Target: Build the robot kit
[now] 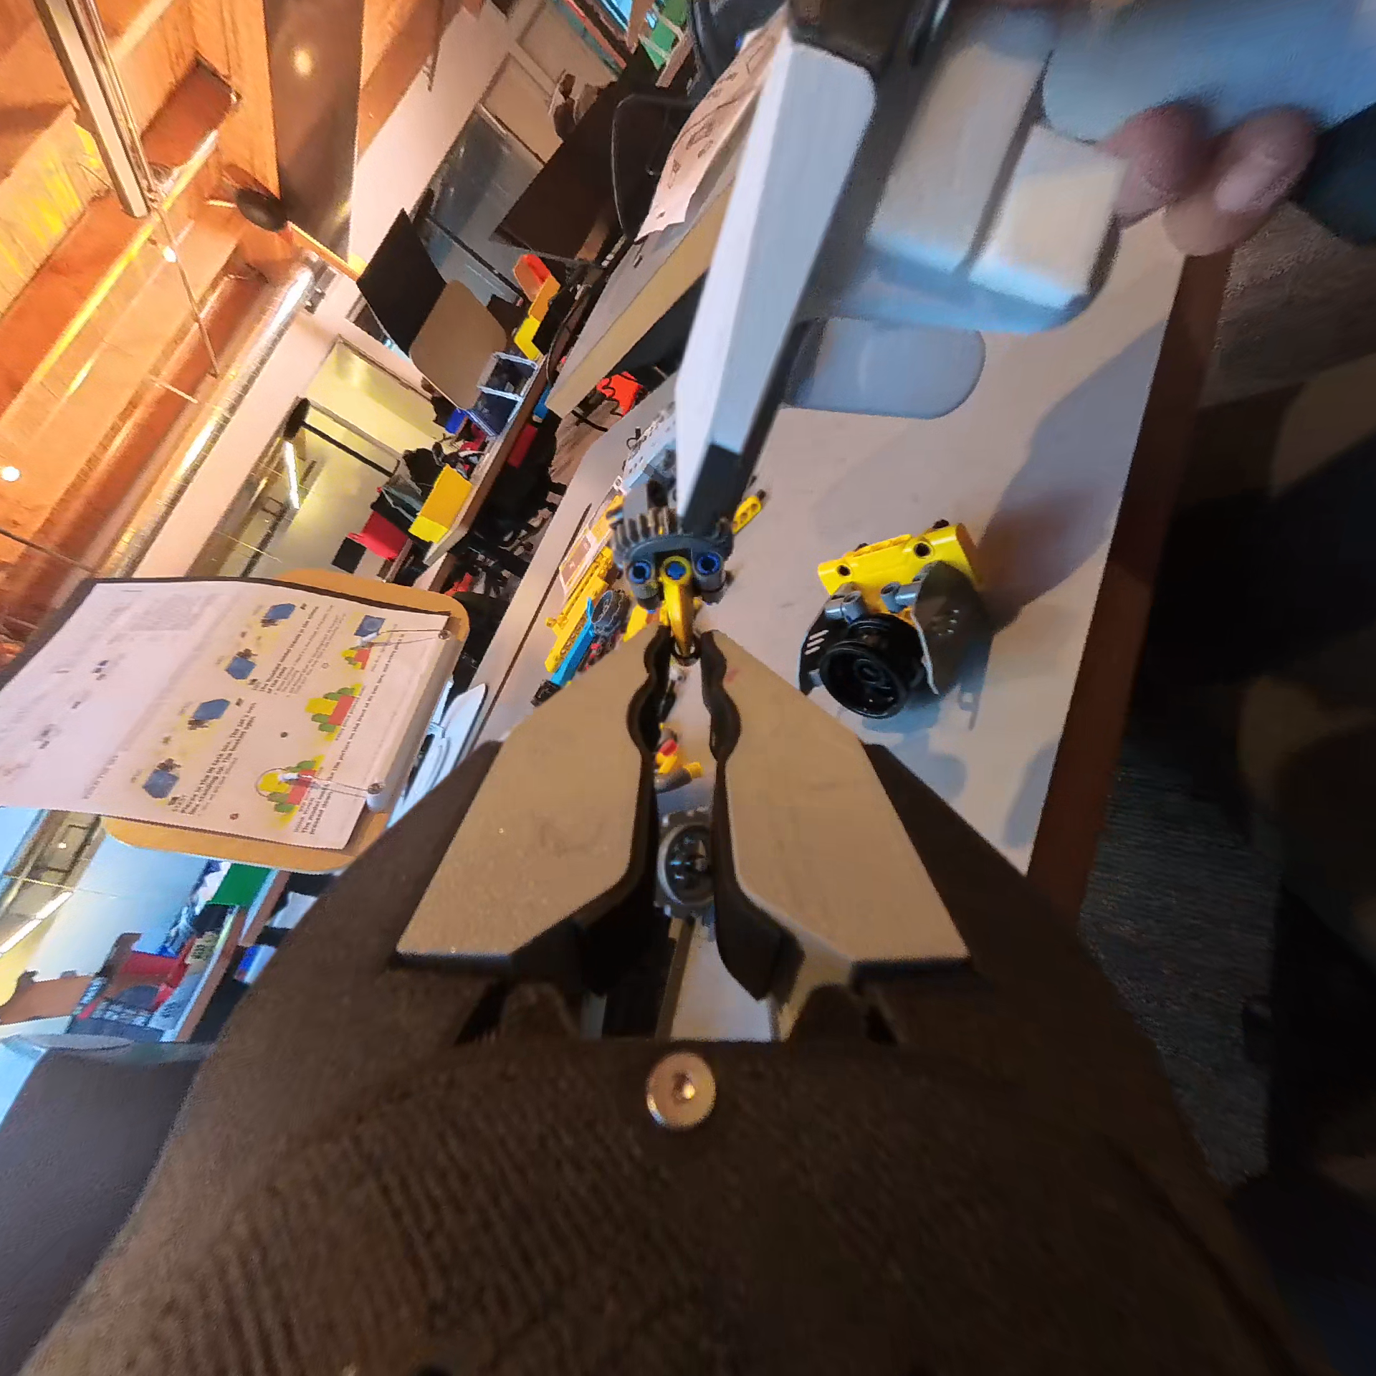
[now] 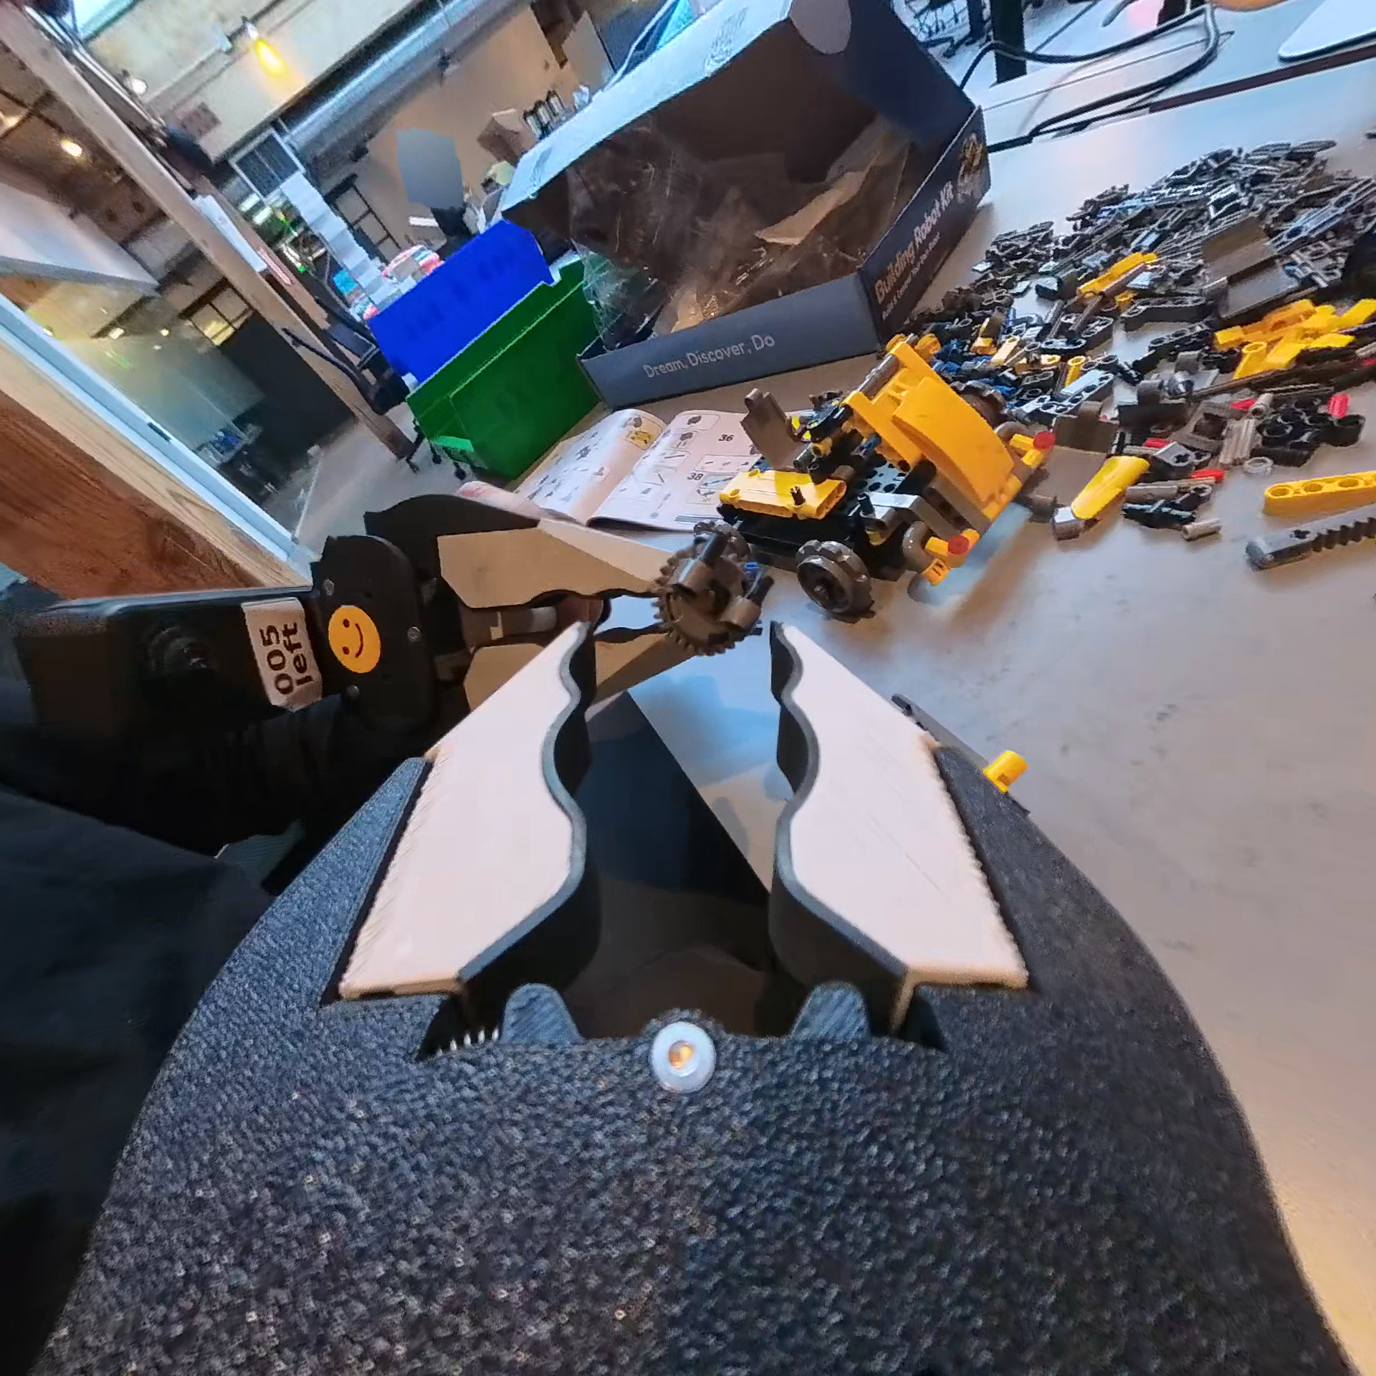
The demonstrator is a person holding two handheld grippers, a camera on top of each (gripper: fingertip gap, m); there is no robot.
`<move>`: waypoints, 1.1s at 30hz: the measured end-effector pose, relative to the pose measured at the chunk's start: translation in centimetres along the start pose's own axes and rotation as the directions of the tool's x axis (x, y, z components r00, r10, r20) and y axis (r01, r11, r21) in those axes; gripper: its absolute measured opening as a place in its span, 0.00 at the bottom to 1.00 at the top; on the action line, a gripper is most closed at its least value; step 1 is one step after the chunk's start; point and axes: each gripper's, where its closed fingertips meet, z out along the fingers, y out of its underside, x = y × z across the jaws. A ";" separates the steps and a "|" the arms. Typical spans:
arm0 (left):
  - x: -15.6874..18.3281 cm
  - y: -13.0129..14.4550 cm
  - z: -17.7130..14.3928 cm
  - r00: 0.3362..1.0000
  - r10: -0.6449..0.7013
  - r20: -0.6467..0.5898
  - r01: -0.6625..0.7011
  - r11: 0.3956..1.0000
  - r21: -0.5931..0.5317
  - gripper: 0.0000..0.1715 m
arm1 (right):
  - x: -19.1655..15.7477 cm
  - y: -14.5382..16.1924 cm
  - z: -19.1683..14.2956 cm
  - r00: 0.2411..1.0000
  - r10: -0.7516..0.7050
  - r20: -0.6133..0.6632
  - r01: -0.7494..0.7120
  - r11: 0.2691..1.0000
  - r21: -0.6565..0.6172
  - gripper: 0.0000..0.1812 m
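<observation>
My left gripper [image 1: 681, 642] is shut on the yellow stem of a small gear assembly [image 1: 674, 569], which is grey with blue pins and held above the table. The right wrist view shows the same left gripper [image 2: 640, 588] coming in from the left with the gear assembly [image 2: 707, 596] at its tips. My right gripper [image 2: 677, 633] is open and empty, with its jaws just below and to either side of the assembly. One of its white fingers [image 1: 752, 298] reaches down to the assembly in the left wrist view. A person's hand [image 1: 1221, 171] holds the right gripper.
A half-built yellow and black vehicle [image 2: 893, 476] stands on the grey table [image 2: 1117, 744] beyond the assembly. Near it are an open instruction booklet [image 2: 640, 462], a dark box [image 2: 744, 246] and a spread of loose parts [image 2: 1191, 298]. A yellow wheel module [image 1: 893, 625] lies near the table's edge. A printed sheet [image 1: 208, 707] stands at the left. Less than 4 cm separates the two grippers' tips. Both grippers' tips are roughly 6 cm from the yellow wheel module [image 1: 893, 625].
</observation>
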 end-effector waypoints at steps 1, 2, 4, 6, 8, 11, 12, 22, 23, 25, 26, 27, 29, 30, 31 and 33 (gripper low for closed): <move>0.1 0.0 0.0 1.000 0.012 0.004 -0.012 1.000 -0.004 0.03 | 0.1 0.0 0.0 1.000 -0.005 -0.004 0.005 1.000 -0.002 0.26; 0.2 0.0 0.0 1.000 0.024 0.004 -0.024 1.000 -0.004 0.03 | 0.4 0.0 -0.1 1.000 -0.014 -0.016 0.014 1.000 -0.005 0.26; 1.0 -0.2 0.1 0.999 0.019 -0.046 -0.019 1.000 0.003 0.04 | 0.7 -0.1 -0.4 0.997 -0.066 -0.034 0.066 0.998 -0.007 0.29; 1.8 0.1 0.4 0.990 -0.048 -0.132 0.046 0.999 -0.019 0.04 | 0.2 -0.3 -0.9 0.987 -0.163 -0.013 0.163 0.986 -0.022 0.28; 2.8 0.5 0.5 0.956 -0.160 -0.247 0.153 0.987 -0.050 0.03 | -0.2 -0.2 -1.3 0.965 -0.262 0.003 0.262 0.963 -0.063 0.31; 4.5 0.8 0.2 0.827 -0.340 -0.448 0.311 0.940 -0.140 0.03 | -0.4 0.4 -2.0 0.896 -0.445 0.009 0.441 0.886 -0.145 0.33; 5.6 1.0 -0.4 0.741 -0.400 -0.539 0.344 0.916 -0.207 0.04 | -0.6 1.1 -2.1 0.864 -0.503 0.032 0.500 0.847 -0.181 0.34; 6.9 2.0 -2.7 0.634 -0.389 -0.668 0.213 0.919 -0.333 0.03 | -0.9 5.7 -0.8 0.625 -0.757 0.191 0.749 0.510 -0.423 0.25; 7.1 2.2 -2.7 0.654 -0.357 -0.667 0.170 0.929 -0.330 0.03 | -1.0 5.8 -0.5 0.605 -0.768 0.208 0.758 0.476 -0.445 0.24; 7.5 2.2 -2.9 0.668 -0.323 -0.671 0.126 0.937 -0.326 0.03 | -1.0 6.2 0.0 0.571 -0.783 0.246 0.769 0.405 -0.494 0.21; 7.7 2.0 -3.0 0.668 -0.316 -0.674 0.120 0.939 -0.321 0.03 | -0.7 6.3 0.1 0.554 -0.792 0.258 0.769 0.369 -0.521 0.21; 7.6 1.8 -3.1 0.668 -0.311 -0.676 0.119 0.942 -0.315 0.03 | -0.2 6.2 0.1 0.537 -0.804 0.257 0.767 0.339 -0.545 0.21; 7.2 1.7 -3.1 0.670 -0.315 -0.672 0.132 0.942 -0.310 0.03 | 0.3 6.1 0.0 0.534 -0.808 0.250 0.762 0.332 -0.556 0.22; 7.0 1.6 -3.3 0.660 -0.329 -0.675 0.151 0.939 -0.310 0.03 | 0.2 6.0 0.0 0.545 -0.800 0.250 0.761 0.347 -0.549 0.21; 6.9 1.4 -3.4 0.647 -0.347 -0.679 0.176 0.935 -0.309 0.03 | 0.1 6.0 -0.1 0.549 -0.797 0.251 0.763 0.356 -0.540 0.22; 6.8 1.1 -3.6 0.606 -0.389 -0.694 0.228 0.921 -0.316 0.04 | 0.0 6.1 -0.3 0.531 -0.808 0.254 0.776 0.343 -0.529 0.21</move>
